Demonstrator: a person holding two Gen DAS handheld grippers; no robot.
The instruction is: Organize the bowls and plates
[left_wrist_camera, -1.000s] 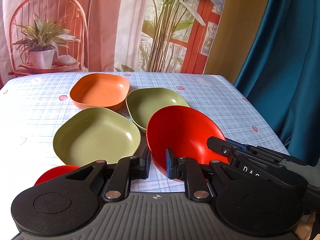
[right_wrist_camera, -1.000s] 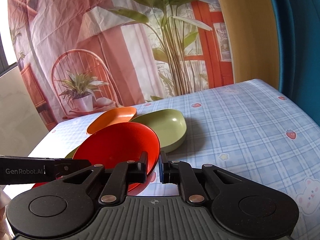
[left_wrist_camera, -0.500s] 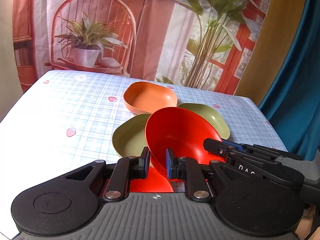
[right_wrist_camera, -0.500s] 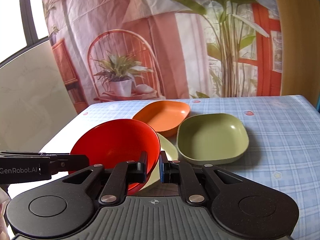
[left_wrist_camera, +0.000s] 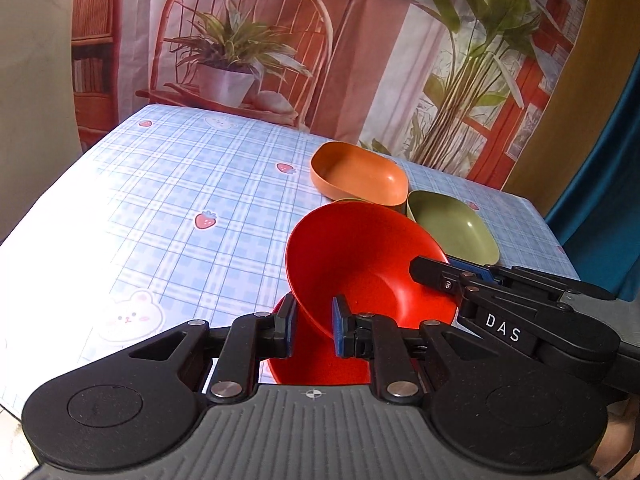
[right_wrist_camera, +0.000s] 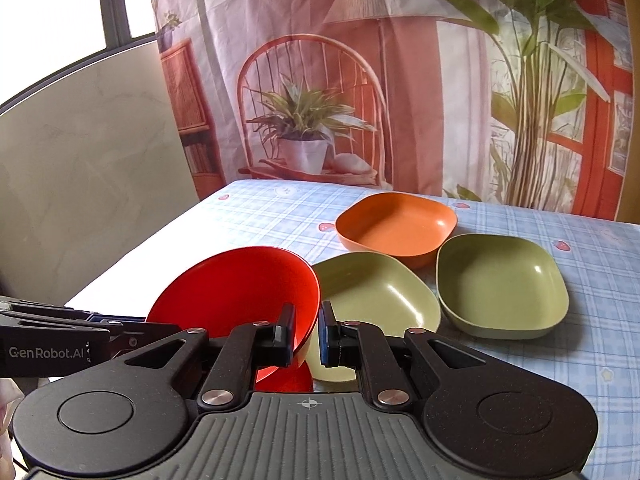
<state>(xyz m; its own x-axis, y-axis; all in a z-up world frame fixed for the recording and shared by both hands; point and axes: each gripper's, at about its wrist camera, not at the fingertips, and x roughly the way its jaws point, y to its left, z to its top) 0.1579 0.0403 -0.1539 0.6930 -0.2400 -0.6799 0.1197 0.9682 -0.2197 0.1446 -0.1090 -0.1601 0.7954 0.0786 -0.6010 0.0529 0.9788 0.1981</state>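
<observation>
While both grippers pinch it, red bowl rim between jaws.

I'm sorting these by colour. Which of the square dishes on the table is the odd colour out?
The orange dish, farthest back on the table. The other two square dishes, one beside the held red bowl and one to its right, are both green.

A glossy red bowl is tilting above a second red dish; orange and two olive square bowls are sitting at two o'clock.
</observation>
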